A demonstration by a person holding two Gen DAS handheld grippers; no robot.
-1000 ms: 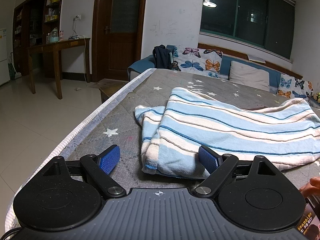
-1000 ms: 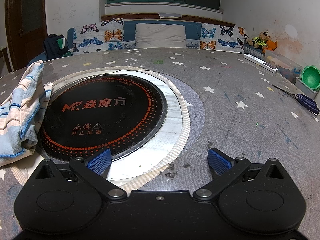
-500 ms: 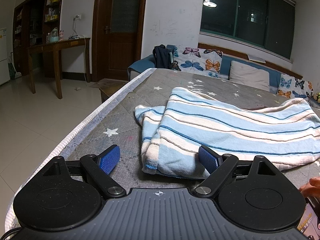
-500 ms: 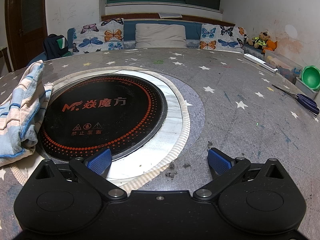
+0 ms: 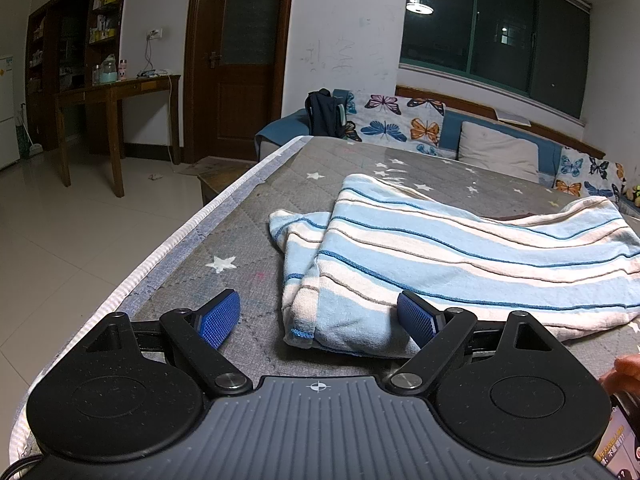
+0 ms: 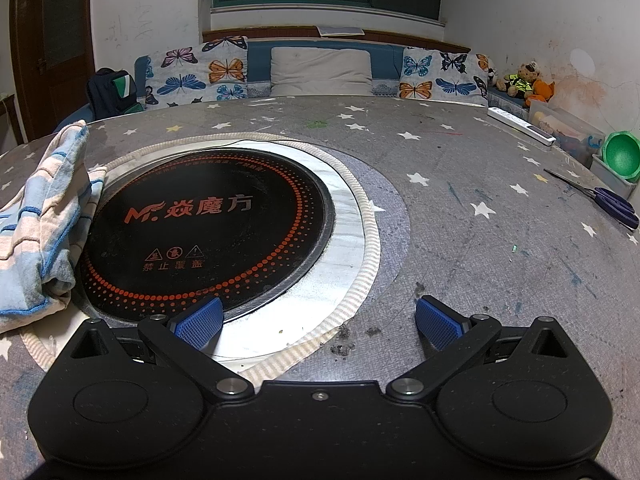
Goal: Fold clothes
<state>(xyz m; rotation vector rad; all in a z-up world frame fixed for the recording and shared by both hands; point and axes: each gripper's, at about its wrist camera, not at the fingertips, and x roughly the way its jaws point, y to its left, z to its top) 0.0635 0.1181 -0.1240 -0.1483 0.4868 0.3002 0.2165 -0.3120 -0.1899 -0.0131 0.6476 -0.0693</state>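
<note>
Left gripper [image 5: 318,316] wide open, straddling striped cloth's [image 5: 460,256] corner.

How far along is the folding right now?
Done: the blue-and-white striped towel already lies doubled over in layers on the grey star-print table cover. In hand: nothing; the left gripper is open around the towel's near corner, and the right gripper is open over the black round cooktop. Left: grasping and further folds.

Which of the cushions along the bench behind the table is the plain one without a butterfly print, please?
The grey-white cushion in the middle. The cushions on either side, left and right, carry blue and orange butterflies.
</note>
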